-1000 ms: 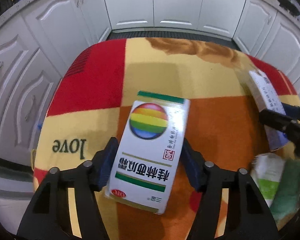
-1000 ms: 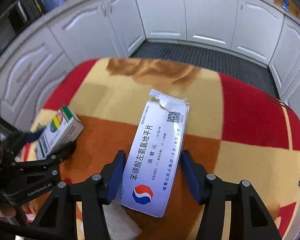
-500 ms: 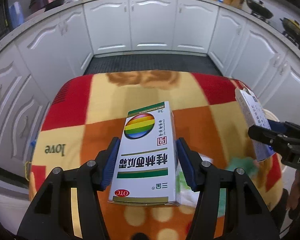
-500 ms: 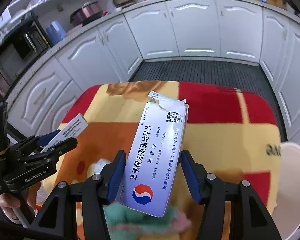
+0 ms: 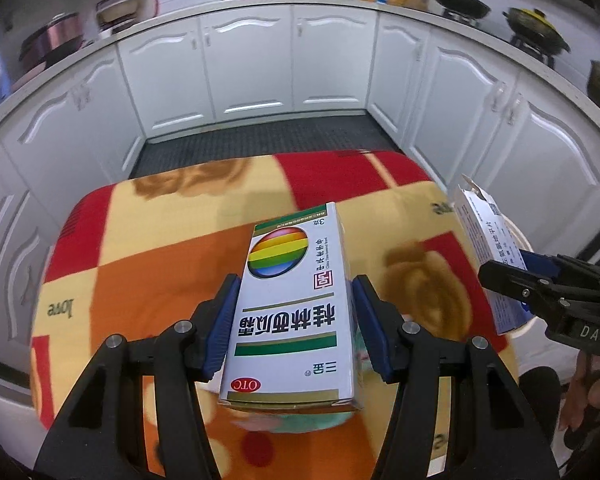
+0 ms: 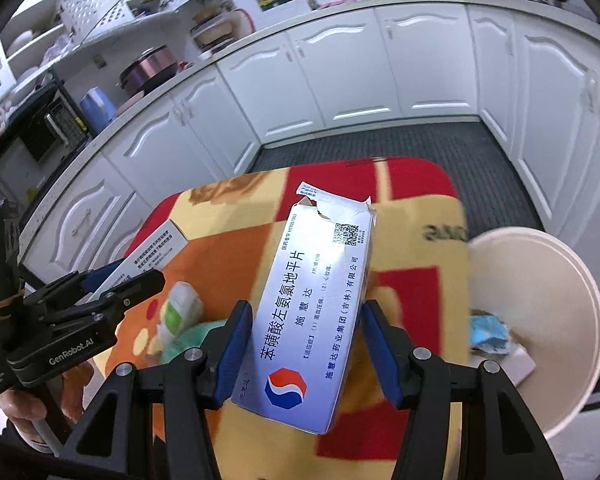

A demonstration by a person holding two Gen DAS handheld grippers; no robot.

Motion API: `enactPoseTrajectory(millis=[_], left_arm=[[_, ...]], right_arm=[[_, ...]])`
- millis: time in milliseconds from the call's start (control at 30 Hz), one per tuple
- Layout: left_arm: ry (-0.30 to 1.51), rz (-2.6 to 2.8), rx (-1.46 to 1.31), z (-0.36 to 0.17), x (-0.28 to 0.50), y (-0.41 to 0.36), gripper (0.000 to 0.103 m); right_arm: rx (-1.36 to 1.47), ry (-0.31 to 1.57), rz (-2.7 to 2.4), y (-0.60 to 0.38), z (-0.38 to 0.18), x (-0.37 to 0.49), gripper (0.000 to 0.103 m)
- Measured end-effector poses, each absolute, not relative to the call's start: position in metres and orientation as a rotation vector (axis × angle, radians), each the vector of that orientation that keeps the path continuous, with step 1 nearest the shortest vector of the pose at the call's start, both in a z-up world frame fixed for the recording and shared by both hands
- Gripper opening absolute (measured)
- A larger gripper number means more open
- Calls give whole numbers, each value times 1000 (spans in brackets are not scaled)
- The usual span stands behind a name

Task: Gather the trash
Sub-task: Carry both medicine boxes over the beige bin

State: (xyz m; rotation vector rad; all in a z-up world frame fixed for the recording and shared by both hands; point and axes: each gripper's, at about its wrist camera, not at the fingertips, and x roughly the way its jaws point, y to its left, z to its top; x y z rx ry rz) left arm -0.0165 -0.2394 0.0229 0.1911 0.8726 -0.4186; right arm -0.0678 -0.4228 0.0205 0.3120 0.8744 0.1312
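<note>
Trash bin (image 6: 540, 264) only in right-wrist view

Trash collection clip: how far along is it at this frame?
Done: the white bin already holds some crumpled scraps. In hand: the left gripper clamps the rainbow box, and the right gripper clamps the torn blue-and-white box, both lifted above the blanket. Left: dropping both in, plus the wrappers on the blanket.

Two close, downward wrist views over one blanket (image 5: 148, 264).
</note>
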Motion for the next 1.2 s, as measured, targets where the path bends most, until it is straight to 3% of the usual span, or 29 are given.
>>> enactPoseTrajectory(millis=[800,1200], left_arm=[[918,-644,259,0,-43,-401,55],[967,-676,255,-24,-38,-432,54]], right_arm=[[435,903,-118,-560,-10,-126,55],[487,944,-167,-588,-37,-128,55]])
